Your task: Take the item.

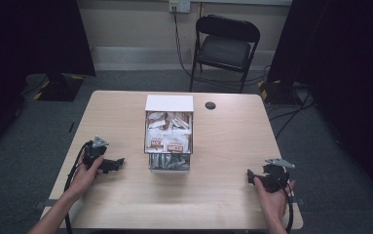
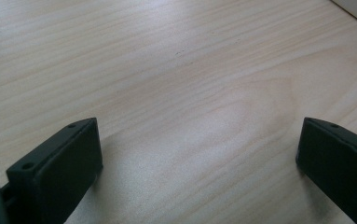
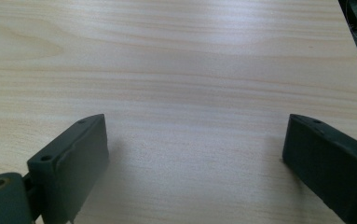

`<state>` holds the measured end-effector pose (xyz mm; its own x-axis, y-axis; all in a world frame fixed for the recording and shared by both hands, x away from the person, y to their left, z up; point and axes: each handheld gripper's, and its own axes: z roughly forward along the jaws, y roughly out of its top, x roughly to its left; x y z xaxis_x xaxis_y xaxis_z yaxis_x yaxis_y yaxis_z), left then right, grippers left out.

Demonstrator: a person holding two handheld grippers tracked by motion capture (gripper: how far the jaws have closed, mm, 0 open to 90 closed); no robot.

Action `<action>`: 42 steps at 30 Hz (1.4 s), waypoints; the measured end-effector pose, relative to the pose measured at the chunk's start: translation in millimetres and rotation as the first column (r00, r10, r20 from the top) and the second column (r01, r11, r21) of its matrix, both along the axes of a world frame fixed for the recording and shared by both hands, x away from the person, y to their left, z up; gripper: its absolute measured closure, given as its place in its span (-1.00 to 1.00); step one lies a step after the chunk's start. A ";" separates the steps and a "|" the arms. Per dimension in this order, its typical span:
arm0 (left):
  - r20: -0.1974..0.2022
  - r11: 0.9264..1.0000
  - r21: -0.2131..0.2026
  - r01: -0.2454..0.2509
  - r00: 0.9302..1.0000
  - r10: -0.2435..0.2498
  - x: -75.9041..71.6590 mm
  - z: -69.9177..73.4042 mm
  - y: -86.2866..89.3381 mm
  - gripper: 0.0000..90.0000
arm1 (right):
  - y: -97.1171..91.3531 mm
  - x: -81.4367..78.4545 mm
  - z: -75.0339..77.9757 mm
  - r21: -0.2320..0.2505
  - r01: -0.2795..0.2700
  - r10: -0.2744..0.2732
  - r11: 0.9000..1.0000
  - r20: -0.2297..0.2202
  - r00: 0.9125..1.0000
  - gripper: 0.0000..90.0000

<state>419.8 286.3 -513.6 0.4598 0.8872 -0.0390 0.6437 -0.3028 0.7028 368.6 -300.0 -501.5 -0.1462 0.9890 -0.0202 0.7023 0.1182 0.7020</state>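
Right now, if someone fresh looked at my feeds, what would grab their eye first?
The clear box of small packets stands at the middle of the wooden table, white lid at its far end. The left tongs and right tongs rest low on either side, each held in a hand, jaws spread wide over bare wood. Beyond the table stands a black folding chair.

likely a lab or studio: black curtains [image 1: 33, 34], folding chair [image 1: 225, 48], floor cables [image 1: 284, 114].

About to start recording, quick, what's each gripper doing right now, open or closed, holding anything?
Left gripper: open, jaws wide apart over bare table, holding nothing.
Right gripper: open, jaws wide apart, holding nothing.
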 end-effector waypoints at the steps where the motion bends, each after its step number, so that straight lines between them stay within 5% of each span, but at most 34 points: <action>1: -0.002 1.000 0.001 0.000 1.000 0.000 -0.1 0.2 0.0 -1.00 | 0.0 0.0 0.0 0.000 0.000 0.000 1.000 0.000 1.000 -0.86; 15: 0.001 1.000 0.001 -0.003 1.000 0.003 -0.3 0.1 -0.2 -1.00 | 2.8 0.2 0.7 0.008 0.013 -0.013 1.000 -0.004 1.000 -0.81; 18: 0.000 1.000 0.001 -0.003 1.000 0.003 -0.3 0.1 -0.2 -1.00 | 5.0 -0.1 2.4 0.007 -0.005 0.005 1.000 0.000 1.000 -0.67; 31: 0.001 1.000 0.001 -0.003 1.000 0.003 -0.3 0.1 -0.2 -1.00 | 19.8 -2.1 10.9 0.050 -0.104 0.104 0.993 -0.006 0.995 -0.58; 35: 0.000 1.000 0.000 -0.003 1.000 0.003 -0.3 0.1 -0.2 -1.00 | 24.2 -4.5 16.1 0.115 -0.140 0.136 0.983 0.047 0.990 -0.51; 42: 0.001 1.000 0.001 -0.003 1.000 0.003 -0.3 0.1 -0.2 -1.00 | 34.9 -6.2 22.1 0.127 -0.191 0.183 0.973 0.074 0.980 -0.40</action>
<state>419.5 286.1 -513.5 0.4573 0.8885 -0.0378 0.6441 -0.3016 0.7030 362.4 -265.1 -479.5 -0.3314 0.9388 0.0945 0.6316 0.1463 0.7614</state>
